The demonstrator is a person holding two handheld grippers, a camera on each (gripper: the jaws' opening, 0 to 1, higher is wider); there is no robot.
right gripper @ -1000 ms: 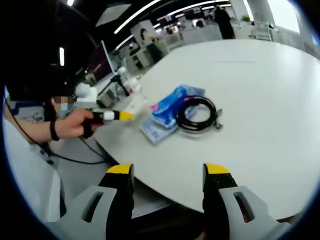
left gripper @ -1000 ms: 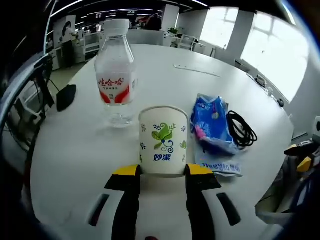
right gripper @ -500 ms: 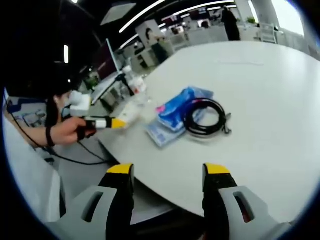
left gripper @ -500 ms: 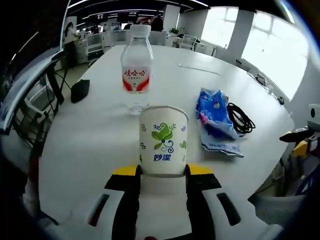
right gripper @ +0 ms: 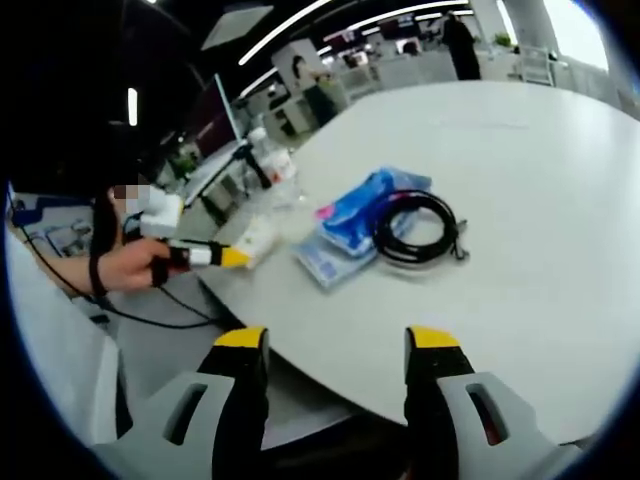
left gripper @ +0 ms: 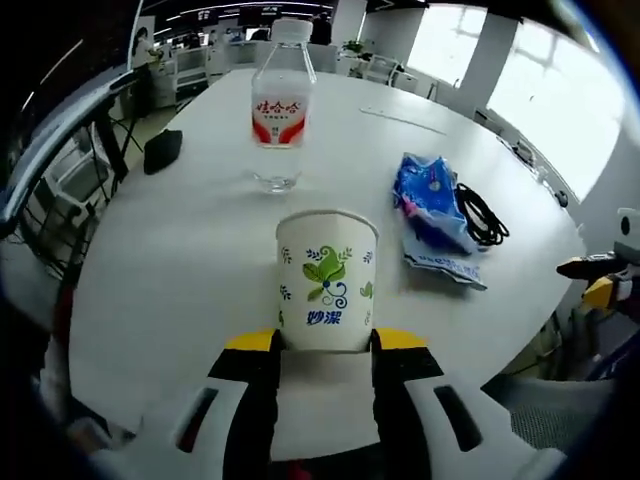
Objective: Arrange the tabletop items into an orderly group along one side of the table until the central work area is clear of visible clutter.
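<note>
My left gripper (left gripper: 325,342) is shut on a white paper cup (left gripper: 326,278) with a green leaf print, held upright above the near part of the white table (left gripper: 170,250). Beyond the cup stands a clear water bottle (left gripper: 279,108) with a red label. To the right lie a blue tissue pack (left gripper: 432,205) and a coiled black cable (left gripper: 482,215). My right gripper (right gripper: 338,342) stands open off the table's edge, nothing between its fingers. In the right gripper view the tissue pack (right gripper: 360,215), cable (right gripper: 418,227), bottle (right gripper: 270,165) and the cup-holding gripper (right gripper: 222,257) show.
A small black object (left gripper: 162,151) lies near the table's left edge. A thin pale strip (left gripper: 402,119) lies on the far side. Chairs and desks surround the table. A person's hand (right gripper: 135,265) holds the other gripper at the left of the right gripper view.
The left gripper has drawn back with the cup, so the bottle now looks farther off. The right gripper has hardly moved.
</note>
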